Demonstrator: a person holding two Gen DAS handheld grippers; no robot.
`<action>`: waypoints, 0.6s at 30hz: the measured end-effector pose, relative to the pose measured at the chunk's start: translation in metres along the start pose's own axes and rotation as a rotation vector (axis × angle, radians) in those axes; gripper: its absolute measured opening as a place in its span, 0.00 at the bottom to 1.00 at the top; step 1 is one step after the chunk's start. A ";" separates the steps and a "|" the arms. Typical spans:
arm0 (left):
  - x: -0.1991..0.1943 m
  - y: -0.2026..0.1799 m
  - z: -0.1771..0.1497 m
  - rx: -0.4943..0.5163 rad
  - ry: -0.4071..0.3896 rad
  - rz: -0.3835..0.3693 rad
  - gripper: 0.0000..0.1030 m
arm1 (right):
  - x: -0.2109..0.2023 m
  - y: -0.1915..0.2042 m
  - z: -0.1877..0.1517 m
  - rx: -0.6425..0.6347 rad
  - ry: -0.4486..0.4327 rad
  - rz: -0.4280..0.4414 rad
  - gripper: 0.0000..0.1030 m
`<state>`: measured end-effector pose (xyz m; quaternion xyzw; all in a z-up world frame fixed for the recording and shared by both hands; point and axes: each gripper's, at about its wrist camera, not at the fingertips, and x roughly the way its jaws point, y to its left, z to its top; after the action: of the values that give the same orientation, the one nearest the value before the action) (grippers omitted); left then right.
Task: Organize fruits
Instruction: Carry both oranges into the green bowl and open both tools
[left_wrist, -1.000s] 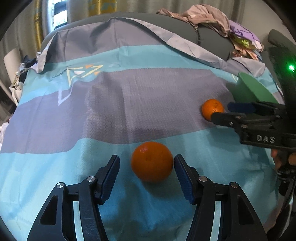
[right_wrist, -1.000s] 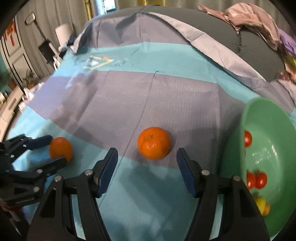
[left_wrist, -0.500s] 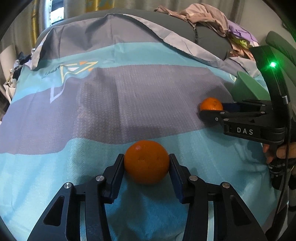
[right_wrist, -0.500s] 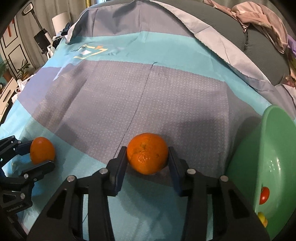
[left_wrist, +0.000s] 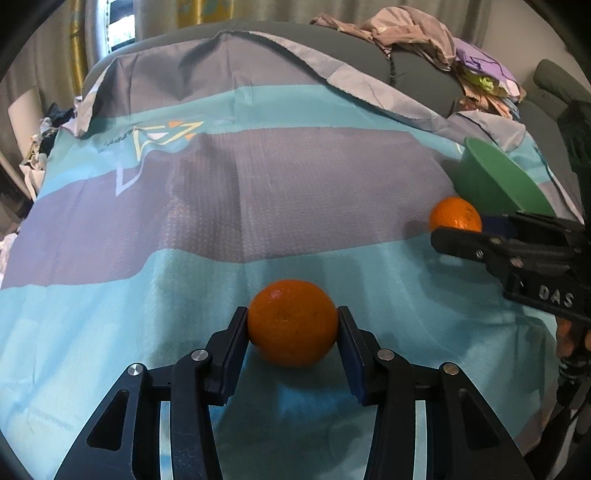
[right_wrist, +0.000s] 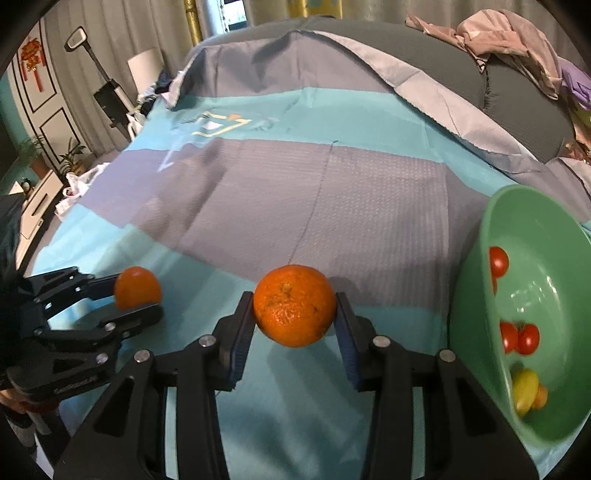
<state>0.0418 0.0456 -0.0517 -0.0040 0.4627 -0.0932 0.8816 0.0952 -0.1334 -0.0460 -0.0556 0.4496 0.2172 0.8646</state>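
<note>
My left gripper (left_wrist: 292, 326) is shut on an orange (left_wrist: 292, 322), held just above the teal and grey cloth (left_wrist: 229, 206). My right gripper (right_wrist: 294, 314) is shut on a second orange (right_wrist: 294, 305), lifted a little off the cloth. Each gripper shows in the other's view: the right one (left_wrist: 458, 225) with its orange (left_wrist: 455, 212) at the right, the left one (right_wrist: 136, 295) with its orange (right_wrist: 137, 287) at the left. A green bowl (right_wrist: 495, 236) stands tilted to the right of my right gripper, holding tomatoes (right_wrist: 519, 338) and a yellow fruit (right_wrist: 524, 389).
The bowl also shows in the left wrist view (left_wrist: 495, 181) behind the right gripper. A pile of clothes (left_wrist: 424, 40) lies on the grey sofa back at the far right. A white chair and clutter (right_wrist: 140, 74) stand beyond the cloth's far left edge.
Both grippers closed on their oranges and have lifted them slightly off the cloth. The right gripper has moved closer to the bowl.
</note>
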 end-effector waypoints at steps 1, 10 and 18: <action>-0.004 -0.002 -0.001 0.003 -0.005 0.002 0.45 | -0.005 0.001 -0.003 0.003 -0.005 0.007 0.41; -0.030 -0.017 -0.008 0.029 -0.044 0.022 0.45 | -0.043 0.008 -0.028 0.021 -0.049 0.026 0.41; -0.044 -0.033 -0.013 0.057 -0.059 0.020 0.45 | -0.065 0.001 -0.044 0.051 -0.076 0.022 0.41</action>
<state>0.0013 0.0220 -0.0199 0.0230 0.4337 -0.0975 0.8955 0.0287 -0.1665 -0.0200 -0.0203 0.4225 0.2169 0.8798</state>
